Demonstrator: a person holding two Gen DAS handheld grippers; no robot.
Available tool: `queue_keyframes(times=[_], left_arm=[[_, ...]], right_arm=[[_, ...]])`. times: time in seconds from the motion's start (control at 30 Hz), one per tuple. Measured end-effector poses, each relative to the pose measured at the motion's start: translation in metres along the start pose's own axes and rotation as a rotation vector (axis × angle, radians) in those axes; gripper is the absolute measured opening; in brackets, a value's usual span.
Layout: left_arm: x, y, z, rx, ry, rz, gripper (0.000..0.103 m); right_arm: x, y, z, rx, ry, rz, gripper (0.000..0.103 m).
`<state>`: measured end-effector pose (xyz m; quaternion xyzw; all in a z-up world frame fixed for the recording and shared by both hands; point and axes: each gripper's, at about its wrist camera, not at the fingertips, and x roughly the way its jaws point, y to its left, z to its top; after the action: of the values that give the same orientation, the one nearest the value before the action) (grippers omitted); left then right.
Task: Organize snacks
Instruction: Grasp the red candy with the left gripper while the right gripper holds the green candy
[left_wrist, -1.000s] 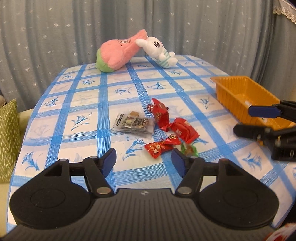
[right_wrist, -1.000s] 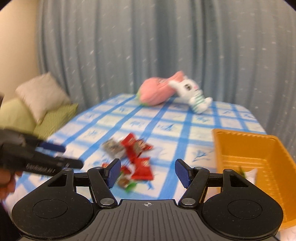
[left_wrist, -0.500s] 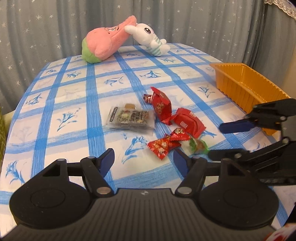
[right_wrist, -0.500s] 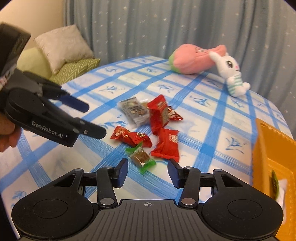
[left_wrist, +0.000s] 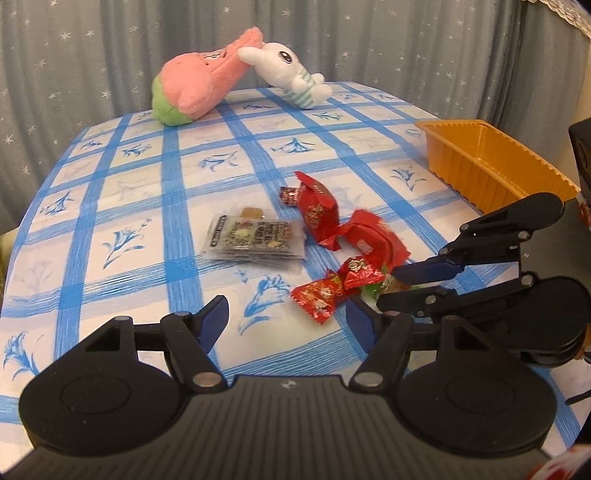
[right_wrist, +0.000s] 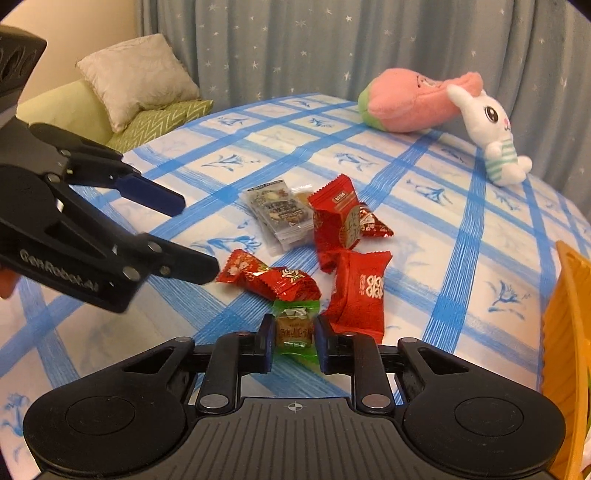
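In the left wrist view, the left gripper (left_wrist: 286, 315) hangs over the near edge of the table (left_wrist: 110, 206), with its jaws apart and nothing between them. Just past it lies a small red candy (left_wrist: 321, 295). Further in, near the middle of the table, are a clear pack of nuts (left_wrist: 255, 238) and two bigger red packs (left_wrist: 317, 210), all close together. The right gripper (left_wrist: 395, 284) comes in from the right edge. Its jaws have just been closing, and something green shows between them. The orange tray (left_wrist: 491, 166) sits by the right edge, well apart from the snacks. A pink plush (left_wrist: 199, 85) and a white bunny (left_wrist: 291, 79) lie at the far edge.

In the right wrist view, the right gripper (right_wrist: 293, 341) is squeezed tight on a green-wrapped candy (right_wrist: 293, 328), which lies low at the near side of the pile. A red snack pack (right_wrist: 360, 291) is just beside it, and a red candy (right_wrist: 273, 277) is touching it at the back. The left gripper (right_wrist: 195, 236) waits with jaws apart, near the red candy. Only a bit of the orange tray (right_wrist: 569, 332) shows at the right edge, with something small just visible inside it.

I think the job has only just started. Almost all the snacks are lying on the table. The green candy must go to the tray, and the rest come after.
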<state>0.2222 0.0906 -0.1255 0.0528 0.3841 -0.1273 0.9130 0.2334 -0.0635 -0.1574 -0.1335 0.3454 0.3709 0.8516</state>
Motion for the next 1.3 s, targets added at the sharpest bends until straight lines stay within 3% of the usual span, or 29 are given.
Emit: queue_keyframes(times=[0.4,0.53,0.63,0.77,0.87,1.3], left_arm=[[0.021,-0.023,0.003,0.221,-0.008,0.023,0.065],[0.03,-0.027,0.007,0.248,-0.012,0.004,0.055],[0.037,-0.027,0.009,0.229,0.011,-0.003,0.04],[0.04,-0.028,0.009,0.212,0.028,-0.005,0.037],[0.041,-0.025,0.01,0.15,0.042,-0.028,0.025],[0.016,-0.039,0.005,-0.011,0.016,0.054,0.021]], right_arm=[[-0.036,-0.018,-0.004,0.164,-0.03,-0.07,0.02],[-0.037,-0.026,-0.003,0.209,-0.038,-0.077,0.02],[-0.038,-0.027,-0.003,0.217,-0.044,-0.076,0.02],[-0.038,-0.03,-0.003,0.233,-0.041,-0.075,0.02],[-0.037,-0.033,-0.003,0.252,-0.036,-0.077,0.02],[-0.053,-0.031,-0.003,0.273,-0.07,-0.098,0.02]])
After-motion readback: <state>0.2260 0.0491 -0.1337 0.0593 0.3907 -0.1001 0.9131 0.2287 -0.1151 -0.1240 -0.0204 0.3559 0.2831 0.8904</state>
